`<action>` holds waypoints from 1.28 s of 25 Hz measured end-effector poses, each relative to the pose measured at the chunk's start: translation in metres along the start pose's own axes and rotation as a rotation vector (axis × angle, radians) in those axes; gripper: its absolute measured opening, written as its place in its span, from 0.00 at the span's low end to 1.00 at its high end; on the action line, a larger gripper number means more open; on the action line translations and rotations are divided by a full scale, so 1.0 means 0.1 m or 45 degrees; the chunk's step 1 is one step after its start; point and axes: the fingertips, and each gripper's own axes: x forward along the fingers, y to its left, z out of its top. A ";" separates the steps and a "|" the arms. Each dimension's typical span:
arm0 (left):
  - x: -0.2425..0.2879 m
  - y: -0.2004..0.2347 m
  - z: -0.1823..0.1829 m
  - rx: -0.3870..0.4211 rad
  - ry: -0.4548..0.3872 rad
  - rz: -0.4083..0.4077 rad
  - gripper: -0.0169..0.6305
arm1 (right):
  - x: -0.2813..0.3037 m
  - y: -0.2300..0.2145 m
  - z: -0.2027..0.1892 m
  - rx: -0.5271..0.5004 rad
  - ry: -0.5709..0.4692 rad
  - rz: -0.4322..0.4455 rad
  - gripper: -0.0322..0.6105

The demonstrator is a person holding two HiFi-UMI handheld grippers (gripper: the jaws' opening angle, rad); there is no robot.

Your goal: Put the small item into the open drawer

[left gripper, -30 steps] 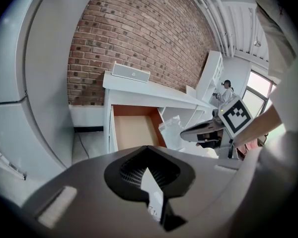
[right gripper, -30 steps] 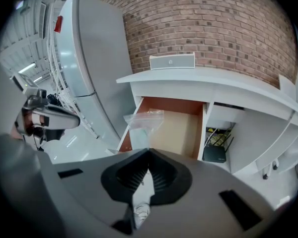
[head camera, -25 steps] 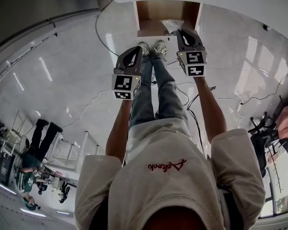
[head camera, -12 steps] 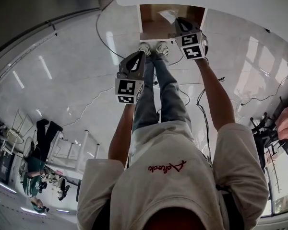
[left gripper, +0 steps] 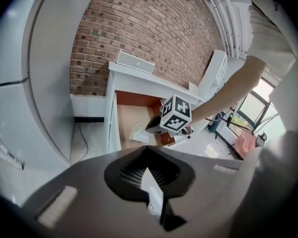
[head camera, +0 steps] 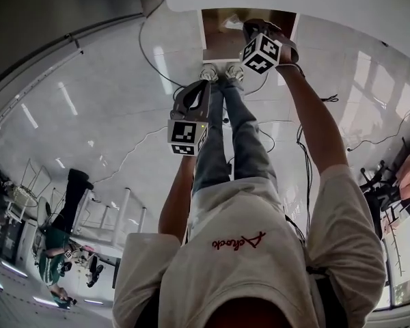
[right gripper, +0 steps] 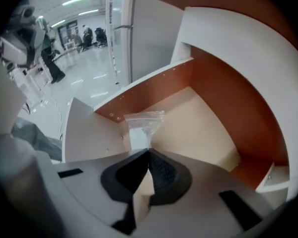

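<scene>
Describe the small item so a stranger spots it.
Start at the white cabinet and its pulled-out drawer with orange-brown walls. Over the drawer's pale floor, the right gripper pinches a small clear plastic bag. It is the only crinkled, see-through thing among flat boards.

Floor (head camera: 89,115) is super glossy pale tile, mirroring the ceiling lights. Drawer (right gripper: 203,133) looks like laminated board: matt cream bottom, smooth reddish-brown wood-look sides, white edges. The clear plastic bag (right gripper: 141,120) is thin, shiny, crinkly film. The left gripper (left gripper: 147,148) and right gripper (right gripper: 149,150) are both matt grey plastic, with ribbed black pads inside the jaws. Brick wall (left gripper: 139,29) is rough red, pale mortar. Shirt (head camera: 246,272) is soft beige cloth, jeans (head camera: 246,135) faded denim.
</scene>
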 end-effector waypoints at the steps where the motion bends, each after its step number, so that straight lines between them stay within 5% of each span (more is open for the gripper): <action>1: -0.01 0.00 -0.01 0.000 0.000 -0.001 0.04 | 0.04 0.01 -0.01 -0.059 0.019 0.004 0.07; 10: -0.06 0.05 -0.10 -0.006 0.012 0.008 0.04 | 0.32 0.10 -0.03 -0.404 0.113 0.025 0.07; 32: -0.08 0.00 -0.10 -0.004 -0.016 0.011 0.04 | 0.26 0.10 -0.04 -0.343 0.068 -0.014 0.07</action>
